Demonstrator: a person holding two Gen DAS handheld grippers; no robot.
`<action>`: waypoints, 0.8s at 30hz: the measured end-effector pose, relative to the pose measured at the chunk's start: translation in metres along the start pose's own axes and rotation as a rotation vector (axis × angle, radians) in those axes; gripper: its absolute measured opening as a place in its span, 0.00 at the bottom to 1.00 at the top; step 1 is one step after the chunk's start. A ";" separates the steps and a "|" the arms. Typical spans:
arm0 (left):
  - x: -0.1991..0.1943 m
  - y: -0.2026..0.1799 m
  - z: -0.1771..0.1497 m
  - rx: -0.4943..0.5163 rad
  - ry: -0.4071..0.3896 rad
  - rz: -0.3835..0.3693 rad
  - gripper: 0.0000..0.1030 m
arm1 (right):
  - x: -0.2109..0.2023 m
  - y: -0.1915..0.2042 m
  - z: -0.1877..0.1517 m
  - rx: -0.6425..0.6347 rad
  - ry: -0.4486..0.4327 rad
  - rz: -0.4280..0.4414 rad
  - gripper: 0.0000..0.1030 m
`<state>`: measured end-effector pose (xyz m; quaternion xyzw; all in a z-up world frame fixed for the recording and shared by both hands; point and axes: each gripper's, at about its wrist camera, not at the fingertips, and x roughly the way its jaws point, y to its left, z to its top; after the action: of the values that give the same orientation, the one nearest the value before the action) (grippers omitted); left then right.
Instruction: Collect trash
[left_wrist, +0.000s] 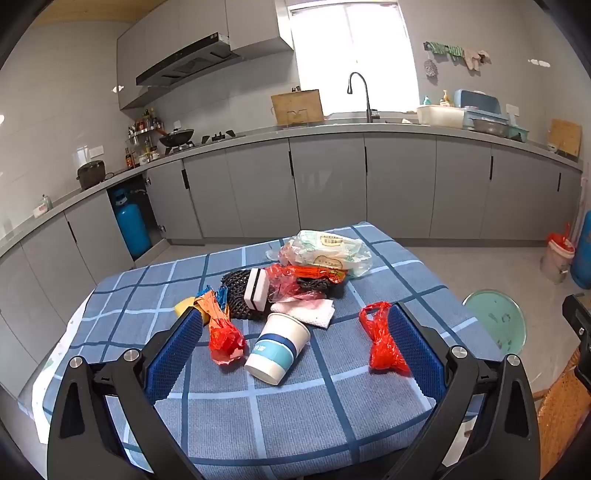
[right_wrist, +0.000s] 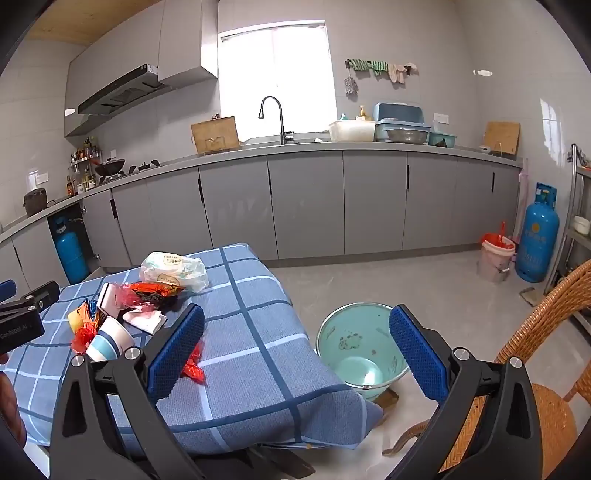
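Observation:
Trash lies on a table with a blue checked cloth (left_wrist: 258, 417). A tipped paper cup (left_wrist: 277, 349) rests near the middle, with a red-orange wrapper (left_wrist: 221, 332) to its left and a crumpled red bag (left_wrist: 384, 341) to its right. Behind them sit a white napkin (left_wrist: 306, 312), a black-and-white sponge (left_wrist: 256, 290), a dark woven mat (left_wrist: 236, 299) and a clear printed bag (left_wrist: 327, 253). My left gripper (left_wrist: 295, 321) hangs open above the cup, nothing held. My right gripper (right_wrist: 295, 323) is open over the table's right edge, empty, beside a green bucket (right_wrist: 360, 349) on the floor.
A wicker chair (right_wrist: 546, 369) stands at the right, close to the bucket. A blue gas cylinder (right_wrist: 537, 236) and a pink lined bin (right_wrist: 496, 256) stand by the far cabinets. A grey kitchen counter (left_wrist: 332, 129) runs along the back wall.

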<state>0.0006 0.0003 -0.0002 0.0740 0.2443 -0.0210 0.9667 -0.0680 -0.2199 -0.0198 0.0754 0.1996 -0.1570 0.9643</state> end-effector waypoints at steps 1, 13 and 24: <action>0.000 0.000 0.000 0.000 -0.001 -0.001 0.96 | 0.000 0.000 0.000 0.000 -0.004 0.001 0.96; 0.003 0.001 0.002 -0.007 -0.003 0.004 0.96 | -0.003 -0.004 -0.004 -0.001 -0.007 0.002 0.96; 0.001 0.005 -0.002 -0.009 -0.012 0.006 0.96 | -0.002 -0.008 -0.005 0.000 -0.003 0.002 0.96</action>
<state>0.0007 0.0053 -0.0018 0.0705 0.2385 -0.0173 0.9684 -0.0740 -0.2257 -0.0240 0.0753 0.1981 -0.1562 0.9647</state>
